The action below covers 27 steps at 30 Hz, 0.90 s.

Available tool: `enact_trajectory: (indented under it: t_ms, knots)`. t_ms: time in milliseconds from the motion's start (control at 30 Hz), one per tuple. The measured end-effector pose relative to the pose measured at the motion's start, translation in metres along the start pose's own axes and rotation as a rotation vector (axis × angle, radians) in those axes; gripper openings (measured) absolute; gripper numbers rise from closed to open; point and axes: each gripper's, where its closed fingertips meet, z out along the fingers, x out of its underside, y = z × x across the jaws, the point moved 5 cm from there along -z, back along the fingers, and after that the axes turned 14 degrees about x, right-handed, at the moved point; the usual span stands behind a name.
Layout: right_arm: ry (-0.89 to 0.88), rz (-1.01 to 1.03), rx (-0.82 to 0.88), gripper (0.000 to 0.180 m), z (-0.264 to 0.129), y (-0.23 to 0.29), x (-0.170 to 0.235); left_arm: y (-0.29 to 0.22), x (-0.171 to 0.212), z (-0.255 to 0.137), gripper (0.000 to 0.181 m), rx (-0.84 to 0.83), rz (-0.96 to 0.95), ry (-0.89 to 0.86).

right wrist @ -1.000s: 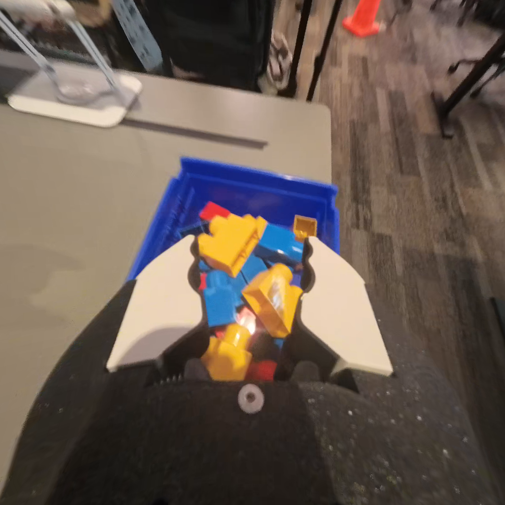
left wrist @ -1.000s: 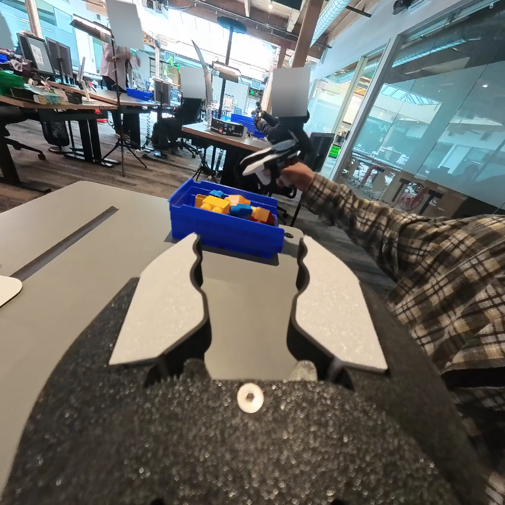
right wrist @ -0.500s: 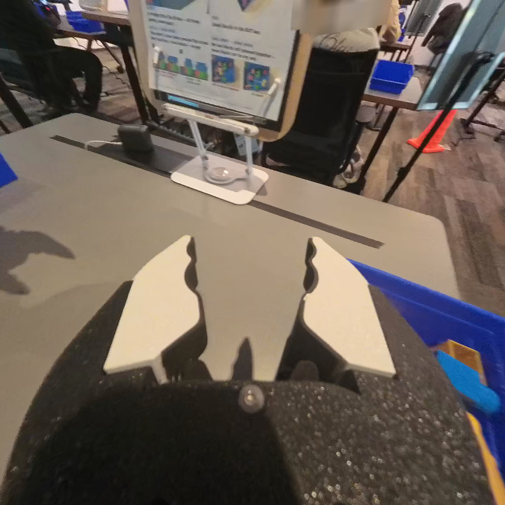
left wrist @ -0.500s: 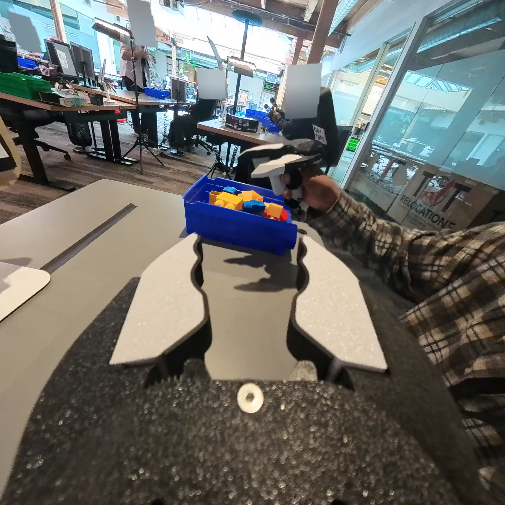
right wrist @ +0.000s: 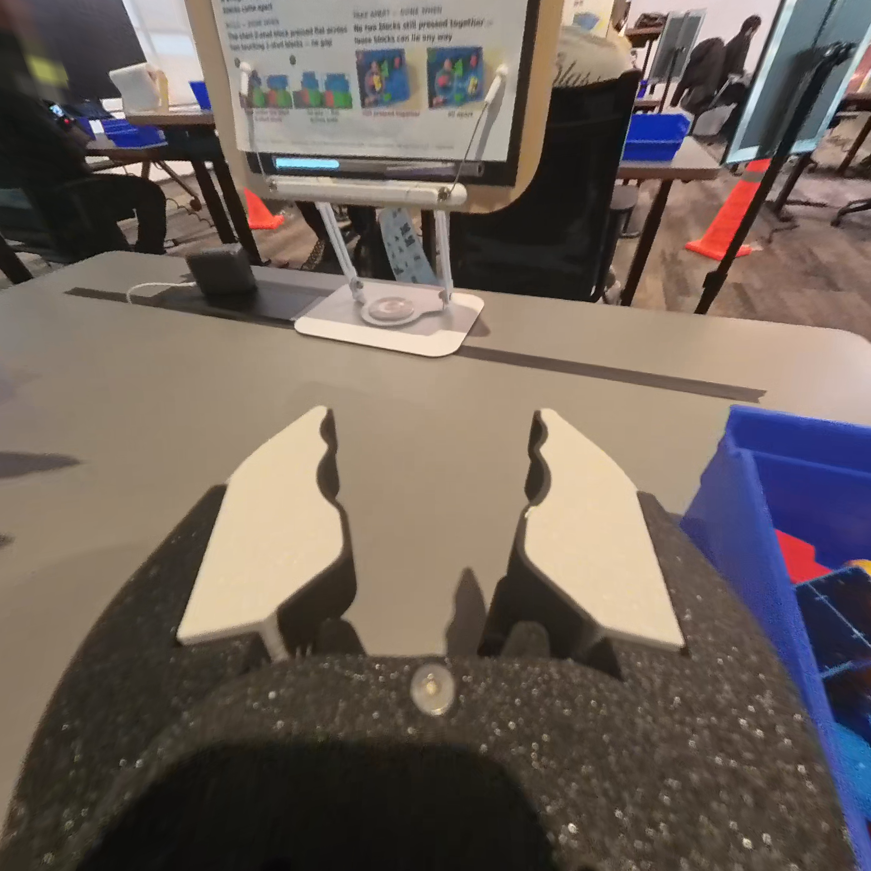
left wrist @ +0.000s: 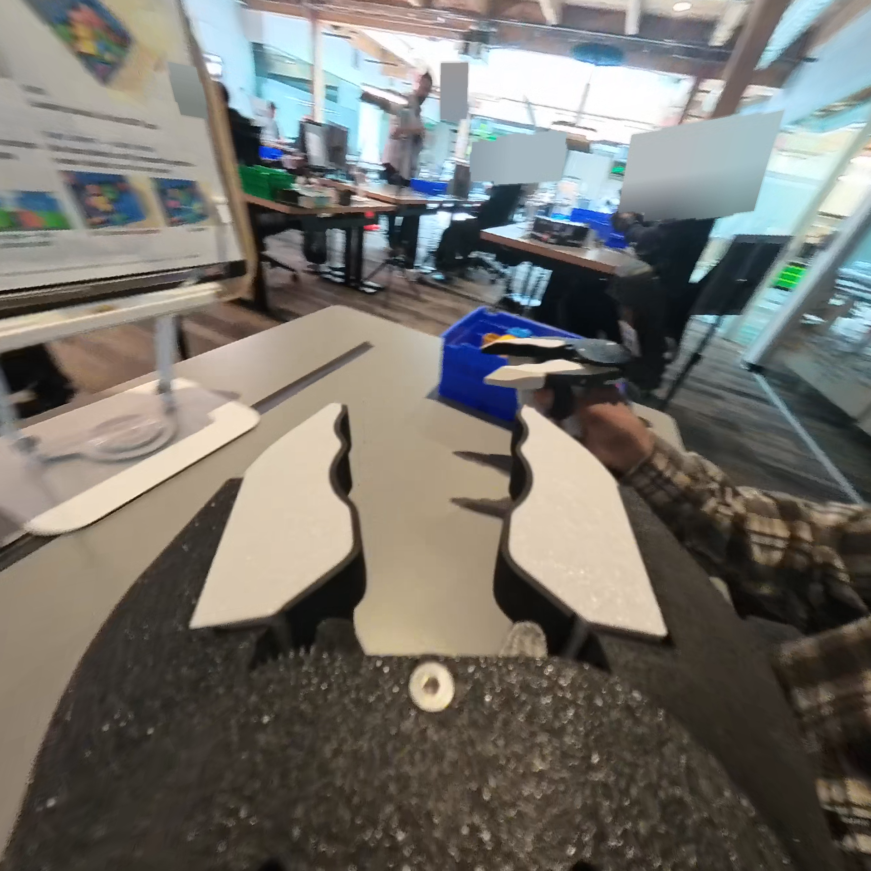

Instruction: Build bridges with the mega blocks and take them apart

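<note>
Your left gripper [left wrist: 429, 424] and right gripper [right wrist: 431, 424] both stand wide and empty over the bare counter [right wrist: 141, 377]. The mega blocks [right wrist: 810, 579] lie in the blue bin [right wrist: 735, 495]: likely light, rigid, slick; grip flat sides.

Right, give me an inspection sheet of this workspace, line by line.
Surface: grey table, bare in the middle.
Job's things: blue bin at the table's right end, coloured blocks inside; none out.
Clutter: tablet stand holding an instruction sheet; small dark box.
Grippers: left gripper open, empty; right gripper open, empty.
Cables: white cable from the dark box.
Surroundings: office desks, seated people, orange cones.
</note>
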Motion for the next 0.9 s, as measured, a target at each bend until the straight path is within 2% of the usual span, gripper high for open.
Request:
enact_trajectory:
  t_ms: [200,367,533,633,800,900]
  knots:
    - [0.011,-0.001,-0.041,0.078,0.0,0.006,0.004,-0.017,0.035,-0.082,0.065,-0.354,0.0,-0.009]
    - [-0.004,0.008,-0.071,0.078,-0.005,0.013,0.002,-0.039,0.061,-0.125,0.063,-0.534,0.03,-0.046]
    - [0.011,-0.022,-0.095,0.079,-0.005,0.025,0.006,-0.023,0.083,-0.128,0.06,-0.611,0.064,-0.094]
    - [0.036,-0.039,-0.101,0.081,-0.011,0.025,0.003,-0.017,0.09,-0.119,0.061,-0.598,0.072,-0.056]
    - [0.035,-0.092,-0.081,0.085,-0.042,0.006,-0.029,-0.015,0.093,-0.118,0.062,-0.563,0.042,-0.085]
    - [0.043,-0.202,0.02,0.087,-0.067,-0.036,-0.058,-0.015,0.097,-0.117,0.062,-0.534,0.018,-0.092]
